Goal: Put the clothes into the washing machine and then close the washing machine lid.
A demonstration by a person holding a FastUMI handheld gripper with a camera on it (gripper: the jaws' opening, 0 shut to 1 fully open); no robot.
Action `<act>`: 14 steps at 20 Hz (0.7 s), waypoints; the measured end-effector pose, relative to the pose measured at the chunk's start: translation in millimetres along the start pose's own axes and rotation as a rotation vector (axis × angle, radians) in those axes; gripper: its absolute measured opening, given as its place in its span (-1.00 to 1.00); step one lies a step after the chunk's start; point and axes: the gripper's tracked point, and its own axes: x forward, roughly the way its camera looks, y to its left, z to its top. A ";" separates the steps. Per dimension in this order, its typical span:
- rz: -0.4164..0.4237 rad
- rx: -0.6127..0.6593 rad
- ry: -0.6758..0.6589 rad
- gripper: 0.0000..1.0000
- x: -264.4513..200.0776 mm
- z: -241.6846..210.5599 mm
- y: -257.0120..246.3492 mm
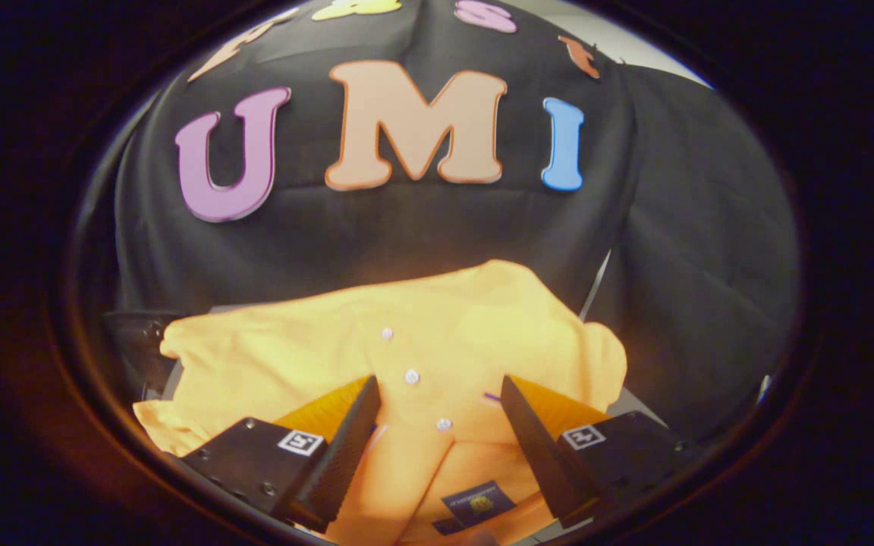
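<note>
Both fingers [441, 394] of the gripper stand wide apart, black and ridged on their inner faces, with the orange shirt [399, 356] lying in the gap between them. Neither pad presses on the cloth; the fingers hold nothing, though whether their tips brush the fabric cannot be told. Each finger carries a small square black-and-white marker [300, 442] on its upper block.

Taking the shirt as the landmark: it is a button-up polo type, spread out and rumpled on a pale surface [634, 406], of which only a thin strip shows past the shirt's right edge. Three white buttons [411, 376] run in a line down the placket, the line falling between the fingers, with the nearest button about level with the fingertips and the farthest one beyond them. Just below the buttons the collar opens, and a dark blue label [477, 502] sits inside it, close to the gripper's body and between the finger bases. One sleeve reaches out past the left finger, and the shirt's bulk rises in a hump beyond the right finger.

Behind the shirt hangs the black cloth wall [422, 227] of the booth, which wraps around to the shirt's right as well. At the shirt's left, a dark bracket-like part [141, 337] shows against the wall, too dim to identify.
</note>
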 end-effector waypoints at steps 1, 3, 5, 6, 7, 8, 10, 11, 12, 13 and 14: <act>0.011 0.013 0.007 0.89 -4.5 -4.2 -2.0; 0.005 0.016 0.014 0.69 -3.3 -1.7 -3.3; 0.013 0.002 -0.015 0.58 -1.7 3.2 -2.6; 0.006 -0.006 -0.007 0.35 -7.2 3.7 -2.0; -0.006 0.007 -0.018 0.13 -11.1 9.6 -0.8; -0.018 0.013 0.016 -0.09 -11.1 0.0 -0.6; -0.045 0.019 0.026 -0.53 -14.7 0.2 0.5; -0.058 0.030 0.028 -0.76 -18.9 1.8 1.0; -0.062 0.033 0.026 -0.98 -20.3 3.2 2.4; -0.059 0.034 0.018 -0.99 -21.5 4.9 5.1; -0.050 0.044 0.013 -0.99 -23.9 3.5 8.0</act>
